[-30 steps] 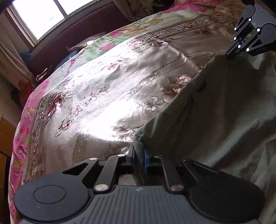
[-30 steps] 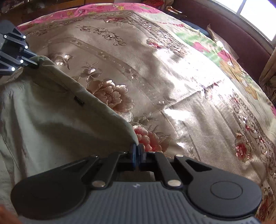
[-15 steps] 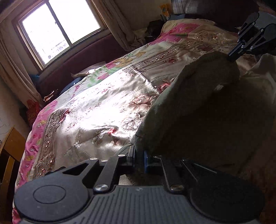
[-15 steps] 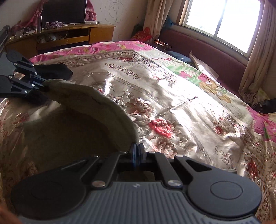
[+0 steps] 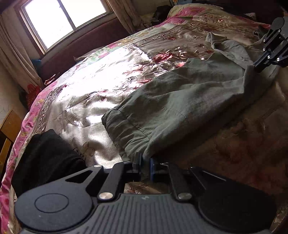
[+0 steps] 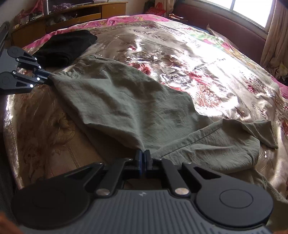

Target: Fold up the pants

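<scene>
Olive-green pants [image 5: 180, 100] lie spread on the floral bedspread, also in the right wrist view [image 6: 126, 104]. My left gripper [image 5: 144, 164] is shut on the gathered waistband corner; it shows in the right wrist view [image 6: 47, 79] at the left. My right gripper [image 6: 143, 158] is shut on the pants' near edge at the crotch side; it shows in the left wrist view [image 5: 257, 67] at the far right. One leg end [image 6: 259, 131] lies crumpled to the right. The cloth between the grippers is held slightly above the bed.
A folded black garment [image 5: 45, 158] lies on the bed by the left gripper, also in the right wrist view [image 6: 66, 45]. The bedspread [image 6: 180, 54] stretches to a maroon headboard [image 5: 86, 46] under a window. A wooden shelf [image 6: 72, 16] stands beyond the bed.
Both grippers have swung the lifted pants over and down. The cloth, raised in a hump half a second ago, now lies spread flat on the bed. The black garment has come into view.
</scene>
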{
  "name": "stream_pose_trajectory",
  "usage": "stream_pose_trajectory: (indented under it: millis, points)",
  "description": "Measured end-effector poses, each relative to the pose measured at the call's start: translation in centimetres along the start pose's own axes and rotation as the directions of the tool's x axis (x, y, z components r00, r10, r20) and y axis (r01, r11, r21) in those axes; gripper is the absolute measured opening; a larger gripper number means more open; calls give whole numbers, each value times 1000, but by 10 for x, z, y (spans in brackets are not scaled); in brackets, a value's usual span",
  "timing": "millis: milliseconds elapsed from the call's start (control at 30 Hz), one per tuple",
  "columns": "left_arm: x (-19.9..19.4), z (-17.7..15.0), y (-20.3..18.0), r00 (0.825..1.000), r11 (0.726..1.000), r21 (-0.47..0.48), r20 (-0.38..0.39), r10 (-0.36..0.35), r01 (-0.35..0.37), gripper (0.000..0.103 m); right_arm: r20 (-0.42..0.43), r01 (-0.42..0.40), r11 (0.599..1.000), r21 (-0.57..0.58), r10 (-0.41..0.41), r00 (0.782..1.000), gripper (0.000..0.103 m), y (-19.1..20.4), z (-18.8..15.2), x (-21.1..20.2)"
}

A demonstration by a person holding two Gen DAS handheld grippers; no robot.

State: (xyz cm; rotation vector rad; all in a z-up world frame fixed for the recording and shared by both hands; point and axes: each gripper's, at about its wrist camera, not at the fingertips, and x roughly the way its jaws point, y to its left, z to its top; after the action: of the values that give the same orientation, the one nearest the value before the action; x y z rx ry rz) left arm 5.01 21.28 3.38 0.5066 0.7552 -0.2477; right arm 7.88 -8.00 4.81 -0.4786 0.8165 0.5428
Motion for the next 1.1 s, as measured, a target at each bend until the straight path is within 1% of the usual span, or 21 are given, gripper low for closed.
stream_pose_trajectory:
  millis: [33, 100, 167, 233, 267, 367, 467, 533, 567, 633, 700, 733, 767, 800, 867, 900, 967, 1000, 1067, 1100]
  points:
    - [4, 0, -1, 1000, 1000, 7, -4, 0, 0, 26, -5, 6, 1000, -14, -6, 1000, 4, 0, 0, 3]
    - [6, -2, -7, 1000, 999, 36, -17, 8, -7, 30, -44, -20, 1000, -12, 20, 999, 11, 2, -1, 8]
    - [4, -8, -14, 999, 996, 80, -31, 29, -26, 31, -56, -39, 999, -27, 37, 998, 11, 8, -6, 8]
    - [0, -12, -15, 998, 995, 96, -44, 40, -36, 33, -60, -37, 999, -38, 35, 998, 13, 12, -11, 5]
    - [-2, -14, -15, 998, 995, 92, -53, 41, -36, 35, -59, -37, 999, -29, 36, 998, 14, 12, -13, 3]
    - [-11, -20, -12, 997, 998, 54, -65, 47, -44, 35, -54, -30, 999, 12, 31, 998, 14, 8, -19, -5]
    - [-24, -17, -15, 998, 998, 17, -42, 54, -54, 35, -34, -12, 998, 54, 14, 999, 15, -2, -22, -12]
    - [-33, -8, -23, 999, 999, 11, -1, 35, -35, 35, -22, 7, 996, 93, -5, 1000, 18, -11, -22, -11]
    - [-35, -1, -29, 1000, 1000, 16, 20, 23, -23, 35, -21, 13, 992, 125, -11, 1000, 21, -16, -21, -7]
    - [-32, 9, -42, 999, 1000, 29, 44, -7, 6, 36, -27, 16, 985, 170, -12, 1000, 22, -23, -23, 5]
    - [-24, 17, -55, 998, 998, 39, 41, -47, 46, 36, -78, 26, 981, 191, -11, 997, 22, -28, -29, 20]
    - [-18, 20, -62, 997, 996, 52, 23, -67, 66, 37, -113, 31, 977, 209, -7, 994, 22, -30, -33, 26]
    - [-10, 21, -68, 996, 993, 71, -10, -89, 90, 39, -139, 25, 972, 234, 8, 990, 22, -35, -38, 30]
    - [-3, 19, -75, 994, 990, 94, -42, -102, 106, 39, -137, 14, 966, 259, 22, 990, 22, -40, -42, 28]
    - [1, 18, -81, 994, 987, 123, -60, -94, 101, 39, -124, 18, 953, 304, 21, 992, 22, -51, -45, 18]
    - [-1, 20, -80, 993, 987, 118, -63, -98, 105, 39, -107, 21, 947, 322, 15, 994, 22, -57, -44, 11]
    - [-9, 28, -74, 992, 989, 89, -44, -116, 119, 39, -57, 12, 925, 379, 10, 998, 23, -77, -41, -4]
    - [-13, 33, -73, 993, 990, 84, -29, -115, 117, 39, -40, 14, 913, 408, 2, 999, 25, -88, -38, -7]
    - [-19, 45, -74, 994, 990, 84, 15, -111, 109, 39, -11, 43, 884, 466, -43, 999, 30, -115, -32, -10]
    - [-20, 55, -76, 991, 990, 74, 45, -125, 122, 40, -7, 62, 864, 500, -68, 998, 33, -130, -29, -8]
